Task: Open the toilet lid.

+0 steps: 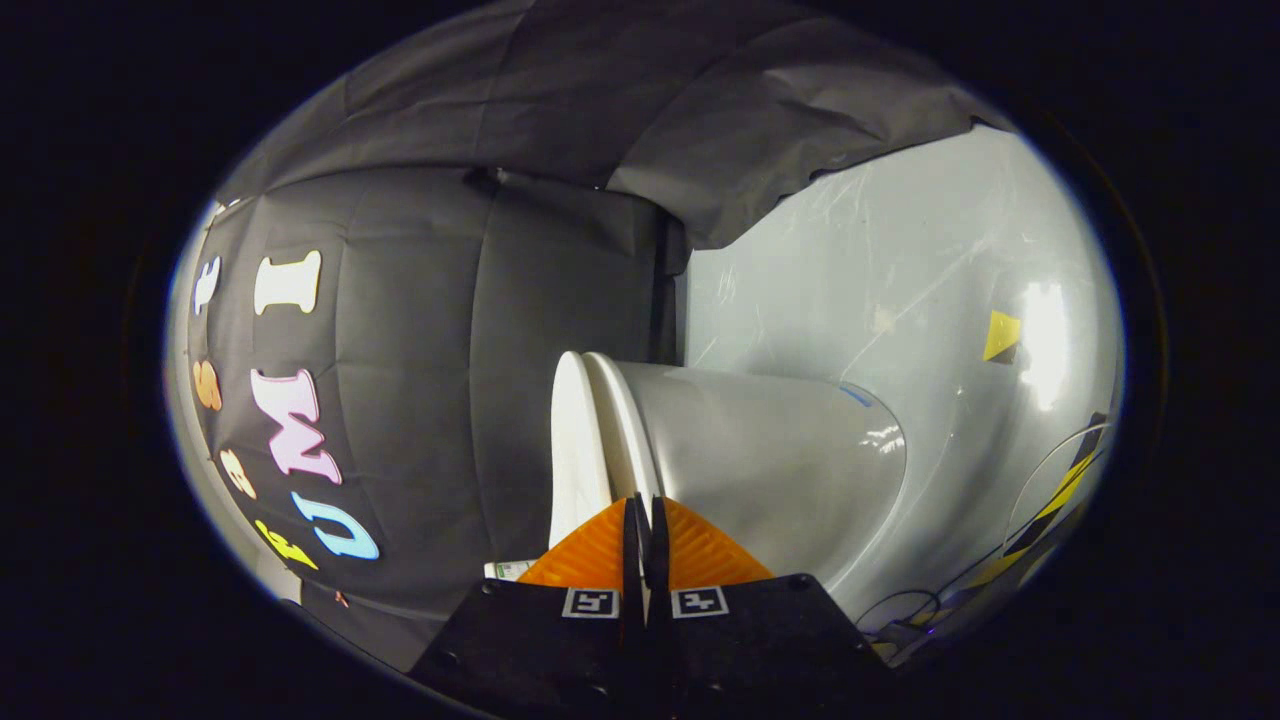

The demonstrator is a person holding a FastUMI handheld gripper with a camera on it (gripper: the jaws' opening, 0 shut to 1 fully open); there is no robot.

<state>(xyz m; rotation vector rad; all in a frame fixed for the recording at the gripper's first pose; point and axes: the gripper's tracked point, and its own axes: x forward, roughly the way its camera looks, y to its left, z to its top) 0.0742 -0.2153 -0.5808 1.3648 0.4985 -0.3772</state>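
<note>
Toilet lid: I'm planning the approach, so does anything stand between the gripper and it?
Nothing visible does. The gripper has its fingers together, with the rim edges of the white plastic toilet lid and the glossy white toilet bowl just ahead of their tips.

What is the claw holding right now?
Nothing that I can see. The claw is pinched shut, right at the edge of the toilet lid.

White toilet lid [572, 440] down against the seat; glossy bowl [770, 450] just ahead of fingers.
</note>
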